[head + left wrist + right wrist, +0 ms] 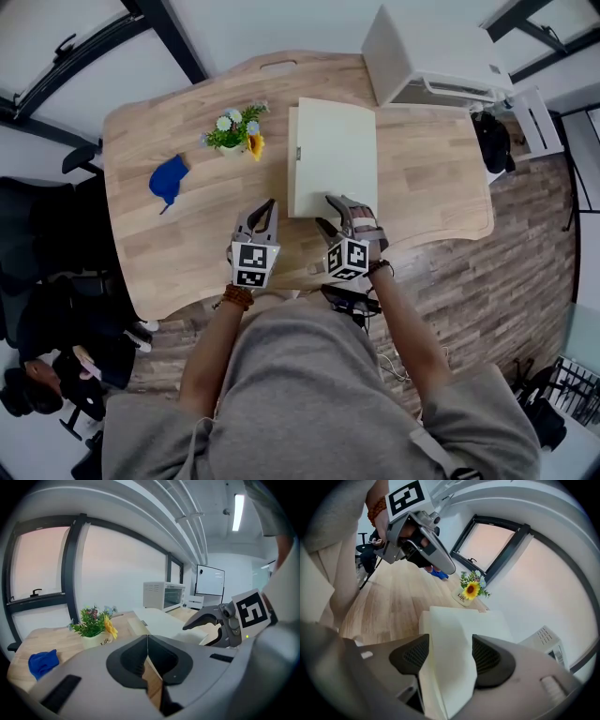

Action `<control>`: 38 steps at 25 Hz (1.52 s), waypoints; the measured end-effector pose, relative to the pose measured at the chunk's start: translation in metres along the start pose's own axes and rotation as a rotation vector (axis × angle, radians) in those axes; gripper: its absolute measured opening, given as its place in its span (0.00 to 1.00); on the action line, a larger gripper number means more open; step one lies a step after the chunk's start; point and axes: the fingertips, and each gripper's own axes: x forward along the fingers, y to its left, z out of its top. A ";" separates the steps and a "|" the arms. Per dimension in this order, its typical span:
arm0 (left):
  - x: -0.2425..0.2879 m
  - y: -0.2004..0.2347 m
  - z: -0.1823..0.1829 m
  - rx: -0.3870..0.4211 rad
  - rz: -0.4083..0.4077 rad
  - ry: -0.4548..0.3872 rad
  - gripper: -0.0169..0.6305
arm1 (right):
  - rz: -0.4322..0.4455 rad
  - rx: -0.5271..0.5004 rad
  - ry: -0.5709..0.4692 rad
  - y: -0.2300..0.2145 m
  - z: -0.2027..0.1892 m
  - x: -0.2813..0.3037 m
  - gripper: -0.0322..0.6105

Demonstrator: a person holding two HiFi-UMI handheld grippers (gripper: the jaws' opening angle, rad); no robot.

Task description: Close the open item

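A flat cream box [333, 155] lies on the wooden table [187, 253], its lid resting almost flat, with a strip of the base showing along its left side. My right gripper [330, 211] is at the box's near edge and stands open. In the right gripper view the cream lid [454, 634] fills the gap between the wide-spread pads [490, 660]. My left gripper [270, 203] is shut and empty, just left of the box's near corner. In the left gripper view the box [159, 620] lies ahead, and the right gripper [194, 634] hangs over it.
A small pot of flowers [236, 131] stands left of the box, and a blue cloth [169, 180] lies further left. A white oven-like appliance [427, 56] sits at the table's far right corner. Dark office chairs [47, 244] crowd the table's left side.
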 end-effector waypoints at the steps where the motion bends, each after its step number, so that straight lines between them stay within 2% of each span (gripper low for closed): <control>1: 0.000 -0.001 -0.001 0.003 -0.002 0.004 0.04 | -0.006 0.005 -0.003 -0.001 0.000 0.001 0.51; 4: 0.000 -0.006 -0.003 0.004 -0.016 0.011 0.04 | -0.023 0.008 -0.017 -0.002 0.000 -0.002 0.51; 7: 0.003 -0.011 0.000 -0.015 -0.047 0.007 0.04 | -0.062 -0.011 -0.061 -0.007 0.006 -0.011 0.44; 9: 0.007 -0.015 0.006 -0.063 -0.089 -0.001 0.04 | -0.092 -0.028 -0.097 -0.009 0.011 -0.021 0.34; 11: 0.011 -0.027 0.017 -0.138 -0.169 -0.003 0.05 | -0.121 -0.044 -0.123 -0.011 0.014 -0.032 0.27; 15: 0.024 -0.053 0.034 -0.255 -0.323 0.016 0.24 | -0.155 -0.040 -0.146 -0.015 0.012 -0.048 0.23; 19: 0.037 -0.071 0.029 -0.341 -0.382 0.078 0.25 | -0.177 -0.052 -0.153 -0.020 0.012 -0.058 0.23; 22: 0.041 -0.083 0.026 -0.434 -0.437 0.116 0.17 | -0.191 -0.067 -0.159 -0.024 0.012 -0.063 0.23; 24: 0.042 -0.089 0.028 -0.512 -0.464 0.134 0.10 | -0.194 -0.090 -0.147 -0.023 0.009 -0.063 0.29; 26: 0.043 -0.095 0.034 -0.606 -0.494 0.138 0.07 | -0.195 -0.118 -0.117 -0.022 0.003 -0.060 0.43; 27: 0.042 -0.099 0.039 -0.654 -0.517 0.134 0.06 | -0.202 -0.123 -0.102 -0.022 0.000 -0.059 0.46; 29: 0.041 -0.109 0.051 -0.723 -0.573 0.121 0.06 | -0.243 -0.084 -0.097 -0.027 -0.002 -0.060 0.46; 30: 0.039 -0.115 0.058 -0.733 -0.604 0.112 0.06 | -0.281 -0.042 -0.105 -0.034 -0.002 -0.064 0.41; 32: 0.035 -0.126 0.069 -0.694 -0.663 0.081 0.08 | -0.355 0.054 -0.128 -0.049 -0.003 -0.075 0.23; 34: 0.030 -0.128 0.073 -0.600 -0.699 0.037 0.16 | -0.378 0.147 -0.156 -0.057 -0.006 -0.085 0.17; 35: 0.027 -0.125 0.073 -0.546 -0.698 0.011 0.16 | -0.379 0.191 -0.171 -0.060 -0.008 -0.089 0.16; 36: 0.025 -0.119 0.070 -0.488 -0.682 -0.011 0.19 | -0.380 0.239 -0.187 -0.062 -0.011 -0.093 0.15; 38: 0.027 -0.100 0.054 -0.345 -0.594 -0.018 0.21 | -0.397 0.369 -0.220 -0.069 -0.022 -0.105 0.14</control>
